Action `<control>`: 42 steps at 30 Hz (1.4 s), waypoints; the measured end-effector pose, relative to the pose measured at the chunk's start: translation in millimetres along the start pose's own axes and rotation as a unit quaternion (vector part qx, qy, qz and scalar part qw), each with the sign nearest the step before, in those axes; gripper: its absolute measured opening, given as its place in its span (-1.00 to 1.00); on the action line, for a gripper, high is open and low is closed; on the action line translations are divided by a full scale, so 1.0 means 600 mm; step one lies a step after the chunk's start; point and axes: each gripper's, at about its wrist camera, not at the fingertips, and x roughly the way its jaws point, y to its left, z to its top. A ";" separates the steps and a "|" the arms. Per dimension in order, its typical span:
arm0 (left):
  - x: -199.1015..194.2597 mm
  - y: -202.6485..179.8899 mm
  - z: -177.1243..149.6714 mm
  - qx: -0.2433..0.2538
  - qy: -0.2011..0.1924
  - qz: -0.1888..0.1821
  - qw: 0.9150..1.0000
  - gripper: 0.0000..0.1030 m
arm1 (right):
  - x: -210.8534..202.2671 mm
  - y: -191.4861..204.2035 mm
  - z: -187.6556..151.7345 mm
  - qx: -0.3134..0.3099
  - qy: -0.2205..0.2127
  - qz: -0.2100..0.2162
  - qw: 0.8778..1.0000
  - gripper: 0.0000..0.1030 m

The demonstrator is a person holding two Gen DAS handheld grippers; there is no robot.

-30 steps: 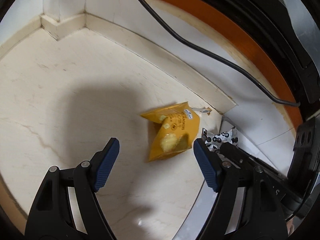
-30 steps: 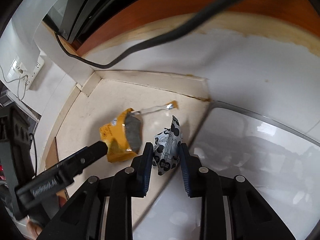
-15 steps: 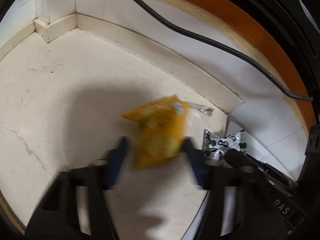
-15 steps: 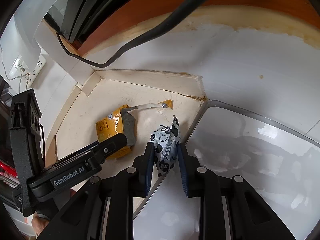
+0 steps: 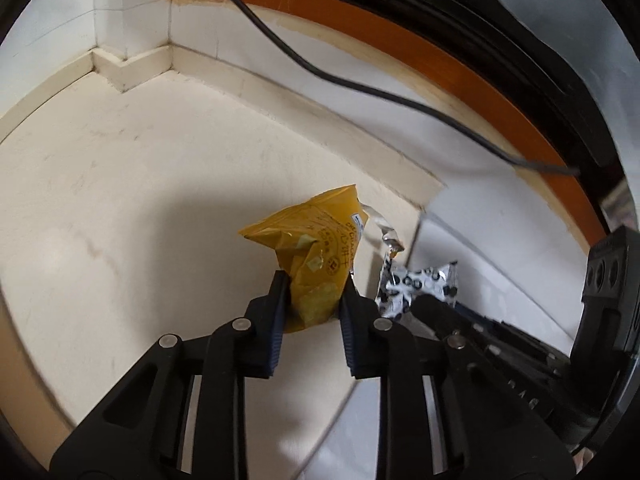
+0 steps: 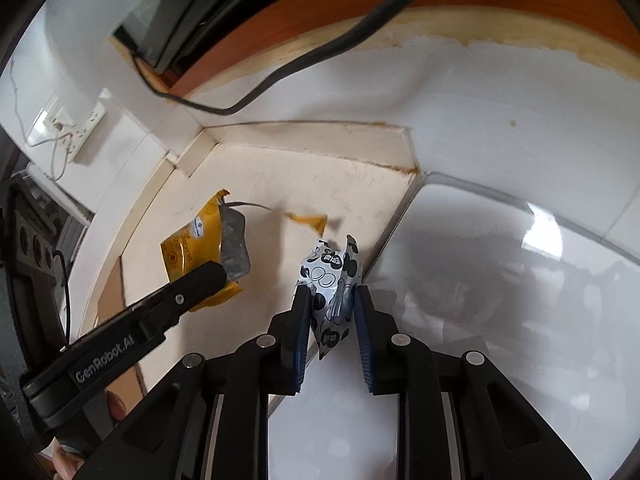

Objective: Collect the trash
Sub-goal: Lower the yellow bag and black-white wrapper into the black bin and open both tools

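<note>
Item one, yellow snack wrapper [image 5: 316, 256]: I have it between the pads of my left gripper [image 5: 314, 300], whose jaws are closing with the pads already pressing its crumpled lower half; its long axis runs straight up out of the jaws, away from me, toward the skirting board [image 5: 320, 108]. Item two, black-and-white patterned wrapper [image 6: 330, 284]: my right gripper [image 6: 330, 312] pinches it, pads nearly together on its waist, its long axis likewise standing up from the jaws, its pointed tail hanging below them. Relative to the yellow wrapper, the patterned one sits just to the right, near but apart, over the edge where the cream floor [image 5: 140, 200] meets a glossy white surface [image 6: 500, 280]. A torn strip [image 6: 308, 220] trails from the yellow wrapper toward the skirting board. Neither arm is nearer; each already has its piece, so I judge the coming move to be a lift and carry. Not seen: any bin or bag to receive the trash. Whether either wrapper has cleared the floor I cannot tell, since the fingers cover their lower ends.
</note>
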 end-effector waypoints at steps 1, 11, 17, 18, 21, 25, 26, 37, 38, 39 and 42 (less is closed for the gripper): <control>-0.011 0.001 -0.009 0.000 0.003 0.000 1.000 -0.60 | -0.008 0.002 -0.006 0.000 0.000 0.005 1.000 -0.59; -0.165 -0.018 -0.164 0.008 0.013 -0.013 1.000 -0.61 | -0.139 0.048 -0.134 -0.040 0.017 0.048 0.998 -0.60; -0.276 -0.032 -0.280 0.022 0.007 -0.013 1.000 -0.61 | -0.232 0.082 -0.244 -0.072 0.030 0.071 0.994 -0.60; -0.291 -0.029 -0.299 0.021 0.009 -0.013 1.000 -0.61 | -0.244 0.086 -0.261 -0.077 0.032 0.074 0.994 -0.60; -0.331 -0.018 -0.363 0.014 0.019 -0.012 1.000 -0.61 | -0.284 0.100 -0.321 -0.095 0.044 0.086 0.991 -0.59; -0.369 0.003 -0.456 0.010 0.025 -0.008 1.000 -0.61 | -0.328 0.116 -0.416 -0.138 0.058 0.091 0.985 -0.59; -0.372 0.007 -0.477 0.012 0.025 -0.005 1.000 -0.61 | -0.336 0.119 -0.439 -0.147 0.059 0.091 0.983 -0.59; -0.331 0.056 -0.710 0.028 0.047 0.045 0.997 -0.61 | -0.301 0.134 -0.694 -0.267 0.079 0.050 0.959 -0.59; -0.317 0.064 -0.727 0.021 0.054 0.041 0.997 -0.61 | -0.281 0.131 -0.707 -0.267 0.087 0.047 0.959 -0.59; -0.303 0.074 -0.747 0.016 0.059 0.041 0.997 -0.61 | -0.268 0.125 -0.724 -0.268 0.093 0.044 0.958 -0.59; -0.260 0.099 -0.794 0.013 0.071 0.050 0.996 -0.61 | -0.217 0.098 -0.771 -0.260 0.108 0.035 0.959 -0.59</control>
